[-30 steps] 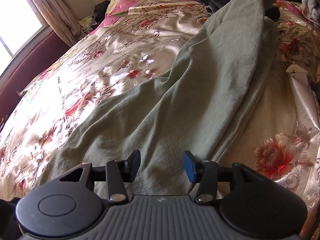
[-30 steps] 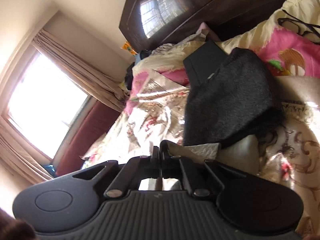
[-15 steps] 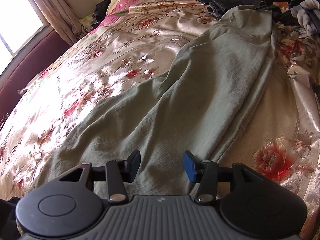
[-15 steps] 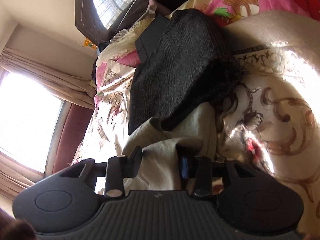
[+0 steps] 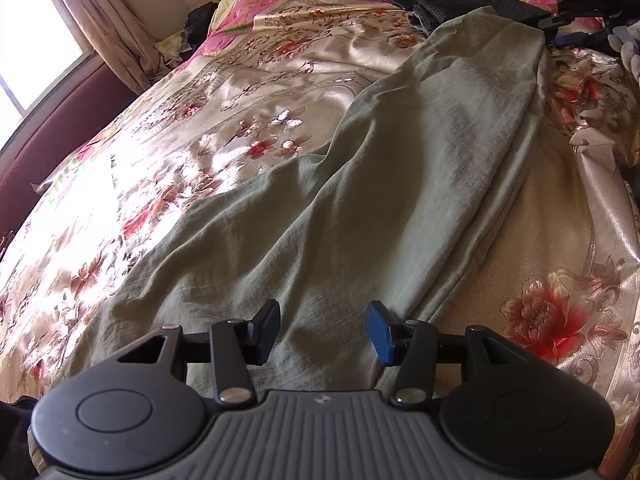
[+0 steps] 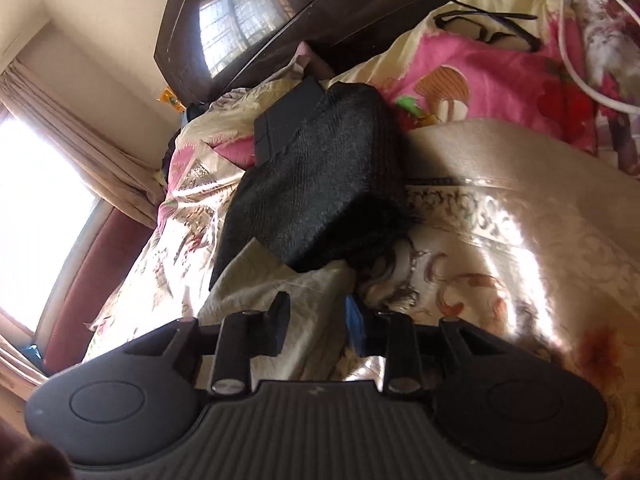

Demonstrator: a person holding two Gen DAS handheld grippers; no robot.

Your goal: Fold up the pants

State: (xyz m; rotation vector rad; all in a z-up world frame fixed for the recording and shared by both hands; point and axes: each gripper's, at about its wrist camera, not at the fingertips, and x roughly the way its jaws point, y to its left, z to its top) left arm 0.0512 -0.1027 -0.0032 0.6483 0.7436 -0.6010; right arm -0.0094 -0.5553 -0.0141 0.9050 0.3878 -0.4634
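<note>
Sage-green pants (image 5: 360, 208) lie lengthwise on the floral bedspread (image 5: 168, 168), legs stacked and running to the far right. My left gripper (image 5: 323, 330) is open and empty, hovering just above the near waist end. My right gripper (image 6: 318, 326) is open over the leg cuffs (image 6: 264, 284), which lie loose beneath it on the bed. In the left wrist view the right gripper (image 5: 580, 36) shows at the far end of the legs.
A folded black garment (image 6: 320, 196) and a dark flat case (image 6: 286, 116) lie just beyond the cuffs. Pink bedding (image 6: 500, 76), a white cable (image 6: 576, 72) and a dark headboard (image 6: 320, 12) are behind. A window and curtain (image 5: 100, 24) stand left.
My right gripper opened and let go of the leg cuffs, which dropped flat onto the bed near the black garment. The left gripper stayed open and still.
</note>
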